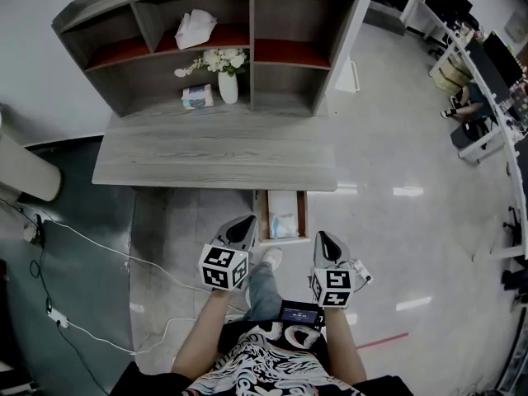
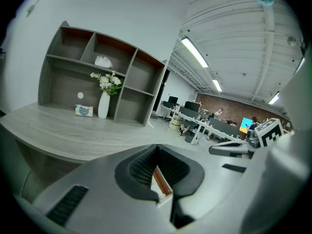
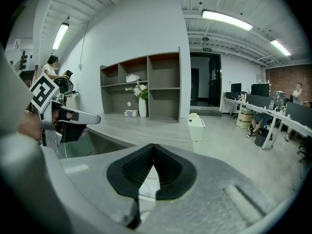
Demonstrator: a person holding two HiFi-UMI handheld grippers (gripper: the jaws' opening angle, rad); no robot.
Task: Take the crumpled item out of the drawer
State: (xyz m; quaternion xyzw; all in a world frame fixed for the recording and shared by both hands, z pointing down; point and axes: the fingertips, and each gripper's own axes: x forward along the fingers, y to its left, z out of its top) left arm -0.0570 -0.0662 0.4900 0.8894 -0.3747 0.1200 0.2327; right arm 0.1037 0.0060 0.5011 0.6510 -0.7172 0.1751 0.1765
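Note:
The drawer (image 1: 281, 214) under the grey desk (image 1: 214, 151) stands pulled out, and a pale crumpled item (image 1: 282, 224) lies inside it. My left gripper (image 1: 245, 226) hovers just left of the drawer's front corner, its jaws shut and empty. Just right of the drawer's front, my right gripper (image 1: 323, 240) is also shut and empty. In the left gripper view the left gripper (image 2: 157, 148) has its pads meeting, and a strip of the drawer's wooden edge (image 2: 162, 182) shows below them. The right gripper (image 3: 154, 148) looks the same in the right gripper view.
A shelf unit (image 1: 206, 40) on the desk holds a white vase of flowers (image 1: 227, 74), a small pack (image 1: 198, 96) and a white bundle (image 1: 195, 28). The person's shoe (image 1: 271, 258) is below the drawer. Cables (image 1: 82, 242) run over the floor at left. Office desks (image 1: 487, 73) stand far right.

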